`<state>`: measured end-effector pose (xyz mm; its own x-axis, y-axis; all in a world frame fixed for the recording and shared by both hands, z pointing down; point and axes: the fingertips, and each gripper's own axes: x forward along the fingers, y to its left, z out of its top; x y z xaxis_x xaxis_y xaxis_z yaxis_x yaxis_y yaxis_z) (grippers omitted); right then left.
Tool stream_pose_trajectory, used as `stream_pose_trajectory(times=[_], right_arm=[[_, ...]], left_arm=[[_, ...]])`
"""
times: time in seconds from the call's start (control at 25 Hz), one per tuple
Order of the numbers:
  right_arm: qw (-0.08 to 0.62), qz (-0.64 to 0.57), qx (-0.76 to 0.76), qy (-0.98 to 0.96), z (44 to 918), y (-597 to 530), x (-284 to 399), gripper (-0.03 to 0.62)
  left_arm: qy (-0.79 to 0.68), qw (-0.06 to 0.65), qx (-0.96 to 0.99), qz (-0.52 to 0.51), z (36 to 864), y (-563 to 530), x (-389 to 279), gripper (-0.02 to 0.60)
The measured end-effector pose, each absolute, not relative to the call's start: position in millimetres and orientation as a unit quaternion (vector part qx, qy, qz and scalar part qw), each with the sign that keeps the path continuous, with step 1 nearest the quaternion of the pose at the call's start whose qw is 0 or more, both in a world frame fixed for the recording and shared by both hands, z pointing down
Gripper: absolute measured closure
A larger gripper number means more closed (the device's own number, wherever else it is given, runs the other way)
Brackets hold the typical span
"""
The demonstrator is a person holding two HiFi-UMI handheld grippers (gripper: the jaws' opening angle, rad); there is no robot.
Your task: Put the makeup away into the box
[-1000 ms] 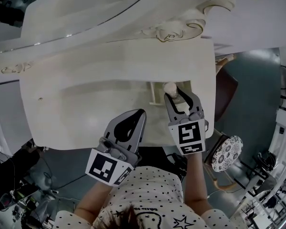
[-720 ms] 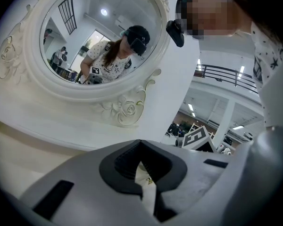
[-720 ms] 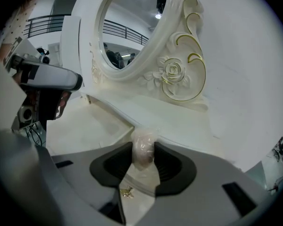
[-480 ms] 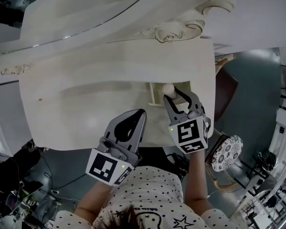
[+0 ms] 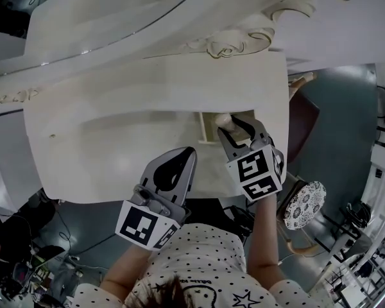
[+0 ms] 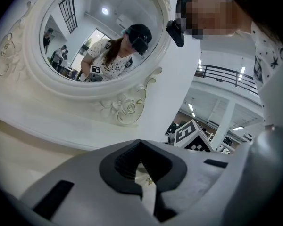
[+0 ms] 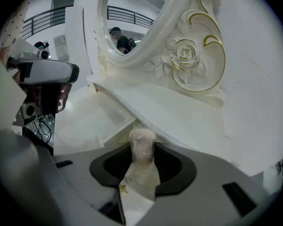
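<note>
One pale makeup stick [image 7: 142,145], rounded top, in jaws of right gripper [image 5: 234,126]

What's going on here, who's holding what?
A person at a white dressing table is working with two handheld grippers. The right gripper is closed on a small pale makeup item and points down, with the item at an open compartment on the table's right side. The item has not been let go. The left gripper is shut with nothing in it and hovers over the table's front edge.
</note>
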<state>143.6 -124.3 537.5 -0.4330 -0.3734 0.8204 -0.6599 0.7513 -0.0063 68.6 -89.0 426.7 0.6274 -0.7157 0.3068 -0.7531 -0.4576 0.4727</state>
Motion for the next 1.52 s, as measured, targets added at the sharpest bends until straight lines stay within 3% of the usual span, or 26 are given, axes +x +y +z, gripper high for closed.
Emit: stream_pose_trajectory(times=[0.72,1.52], right_arm=[[0.465,0.174,0.310,-0.811,540.0,-120.5,146.2,0.427],[0.442,0.202,0.343,-0.804,536.7,-117.1,147.2,0.402]], left_arm=[[-0.430,0.290,0.855,0.028,422.3,-88.5,62.2,0.586],[-0.431,0.288,0.855,0.024,420.6,-83.2,55.9,0.586]])
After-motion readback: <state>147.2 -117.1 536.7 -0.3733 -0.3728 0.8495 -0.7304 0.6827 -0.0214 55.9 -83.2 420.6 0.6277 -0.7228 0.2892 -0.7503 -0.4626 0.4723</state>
